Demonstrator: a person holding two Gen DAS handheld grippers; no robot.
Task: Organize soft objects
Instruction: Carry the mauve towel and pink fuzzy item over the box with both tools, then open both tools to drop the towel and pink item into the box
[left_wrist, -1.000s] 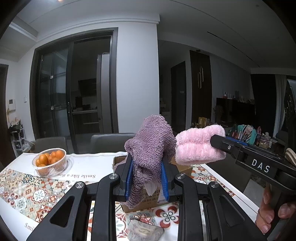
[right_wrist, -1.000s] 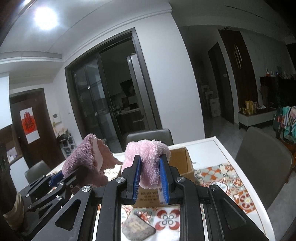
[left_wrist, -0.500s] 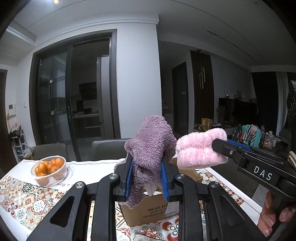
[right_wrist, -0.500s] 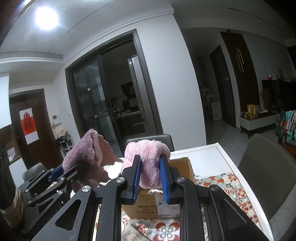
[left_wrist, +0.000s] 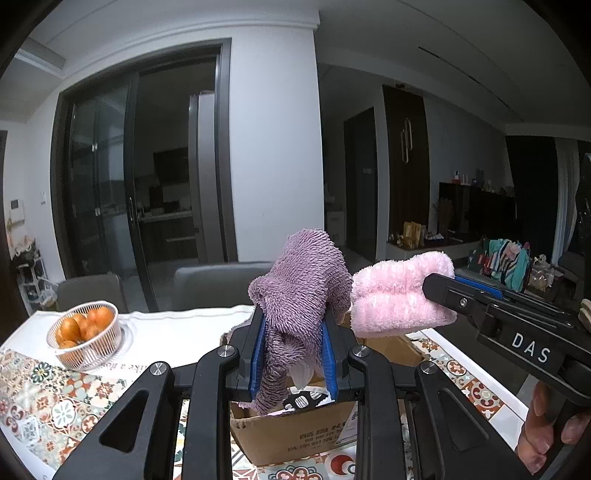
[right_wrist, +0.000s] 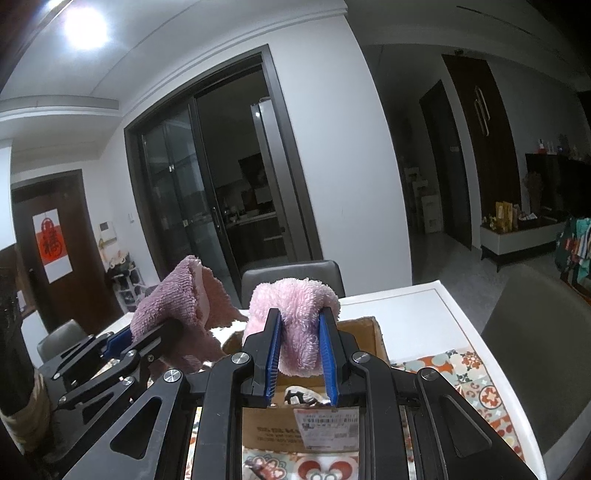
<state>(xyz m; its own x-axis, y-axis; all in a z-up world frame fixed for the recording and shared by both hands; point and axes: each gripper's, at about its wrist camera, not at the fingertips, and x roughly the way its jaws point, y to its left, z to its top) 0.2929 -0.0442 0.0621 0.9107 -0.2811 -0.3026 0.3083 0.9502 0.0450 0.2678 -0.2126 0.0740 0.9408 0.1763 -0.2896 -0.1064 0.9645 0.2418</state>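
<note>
My left gripper (left_wrist: 293, 354) is shut on a fuzzy purple cloth (left_wrist: 301, 295) that bunches up above its blue pads and hangs down between them. My right gripper (right_wrist: 301, 354) is shut on a fluffy pink cloth (right_wrist: 295, 321). Both cloths hang side by side above an open cardboard box (left_wrist: 295, 435) on the patterned table; the pink cloth (left_wrist: 400, 301) shows at the right of the left wrist view and the purple cloth (right_wrist: 177, 306) at the left of the right wrist view. A black-and-white item lies inside the box (right_wrist: 364, 341).
A white mesh basket of oranges (left_wrist: 86, 338) stands at the table's far left. Grey chairs (left_wrist: 218, 282) line the far side and another chair (right_wrist: 535, 350) stands at the right edge. A person's hand (left_wrist: 546, 435) holds the right gripper's handle.
Both grippers have moved forward with their cloths. The box now sits lower and closer under them, and the small pouch in front of the box has dropped out of view.
</note>
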